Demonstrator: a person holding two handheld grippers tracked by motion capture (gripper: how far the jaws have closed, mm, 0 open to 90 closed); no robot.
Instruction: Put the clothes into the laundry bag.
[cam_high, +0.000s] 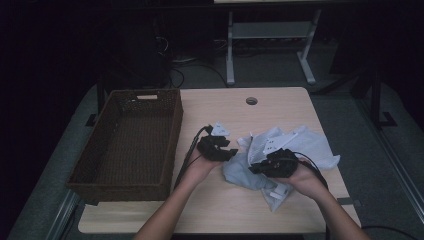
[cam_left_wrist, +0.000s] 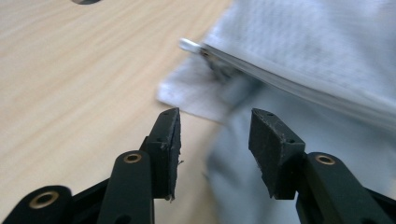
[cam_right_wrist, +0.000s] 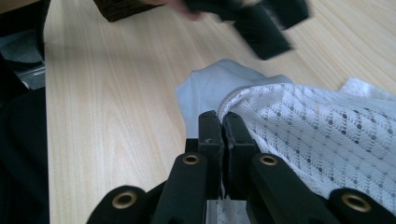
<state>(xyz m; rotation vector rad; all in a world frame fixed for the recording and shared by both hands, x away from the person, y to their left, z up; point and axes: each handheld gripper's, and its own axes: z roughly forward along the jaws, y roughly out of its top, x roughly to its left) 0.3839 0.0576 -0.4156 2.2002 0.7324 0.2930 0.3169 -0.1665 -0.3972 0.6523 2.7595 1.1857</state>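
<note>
The desk (cam_high: 240, 112) was the largest thing in play, a pale wooden top with a dark woven basket (cam_high: 127, 142) standing empty along its left side. To the right of the basket, well apart from it, lay the garment (cam_high: 295, 147), a crumpled light grey piece with a white mesh lining and a zipper (cam_left_wrist: 289, 81) running along one edge; it sat in a heap on the right half of the desk, not in the basket.

The right gripper (cam_right_wrist: 223, 128) had its fingers pressed together on a fold where the mesh met the grey cloth, so that side was pinned. The left gripper (cam_left_wrist: 215, 140) hung just beside the garment's near edge, its fingers (cam_left_wrist: 170, 140) parted about halfway with nothing between them, the grey cloth lying beyond the tips.

The step in hand looked like taking a second hold so the garment could be lifted or folded for the basket. Doing it well probably meant keeping the right grip steady, bringing the left fingers down over a single edge near the zipper rather than a bunch of layers, and closing only once cloth sat fully between the pads. A hold far from the right one would likely spread the piece better.
</note>
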